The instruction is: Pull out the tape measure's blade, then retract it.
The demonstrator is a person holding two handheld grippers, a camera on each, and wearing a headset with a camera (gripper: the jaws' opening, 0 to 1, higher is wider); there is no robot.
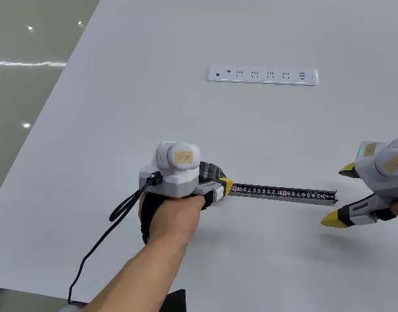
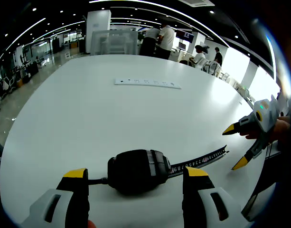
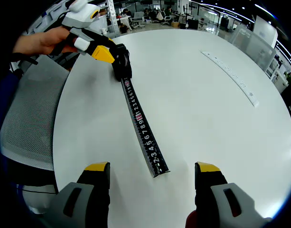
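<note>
A black tape measure case [image 1: 210, 173] lies on the white table [image 1: 186, 117], its dark blade [image 1: 283, 192] stretched flat to the right. My left gripper [image 1: 218, 181] stands around the case. In the left gripper view the case [image 2: 136, 171] lies between the yellow-tipped fingers [image 2: 76, 174], with a small gap on each side. My right gripper [image 1: 339, 196] is open just past the blade's hooked end, touching nothing. In the right gripper view the blade [image 3: 143, 128] runs from the gap between the jaws away to the case [image 3: 121, 64] and the left gripper [image 3: 105, 52].
A white power strip [image 1: 262, 75] lies farther back on the table. A black cable [image 1: 114, 214] trails from the left gripper toward the near edge. A grey mesh chair [image 3: 26, 118] stands beside the table. People stand far behind the table [image 2: 159, 35].
</note>
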